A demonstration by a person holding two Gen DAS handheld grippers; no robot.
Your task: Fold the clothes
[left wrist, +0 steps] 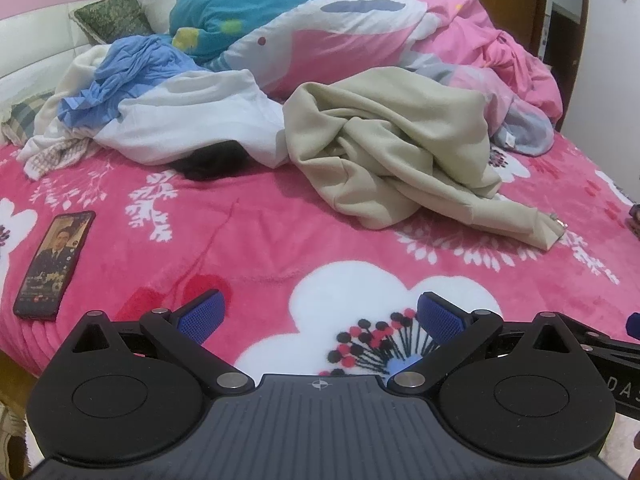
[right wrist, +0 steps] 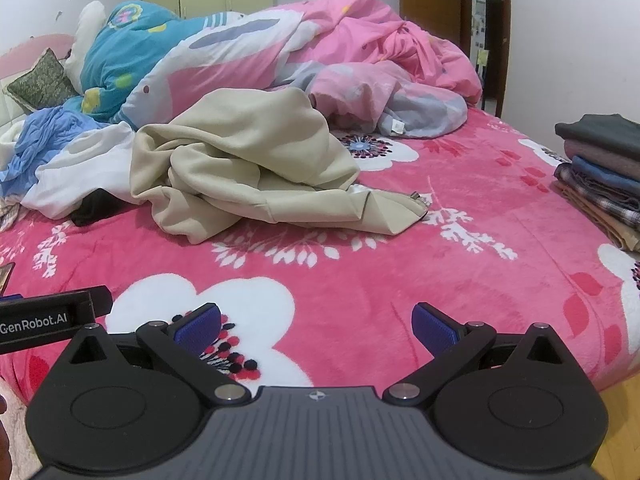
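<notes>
A crumpled beige garment (left wrist: 396, 152) (right wrist: 248, 168) lies in a heap on the pink flowered blanket (left wrist: 256, 232) (right wrist: 400, 264), a metal fastener at its near right corner. To its left sits a pile of white (left wrist: 192, 124) and blue (left wrist: 132, 68) clothes over something black (left wrist: 212, 164). My left gripper (left wrist: 320, 318) hovers open over the blanket's near edge, well short of the beige garment, nothing between its blue pads (left wrist: 202, 316). My right gripper (right wrist: 318, 324) is likewise open and empty, just right of the left one, whose body (right wrist: 44, 318) shows at the frame's left.
A phone (left wrist: 54, 264) with a lit screen lies on the blanket at the near left. A stack of folded clothes (right wrist: 604, 168) sits at the bed's right edge. Rumpled pink and teal quilts (left wrist: 320, 28) and pillows fill the far side. A wooden door stands behind.
</notes>
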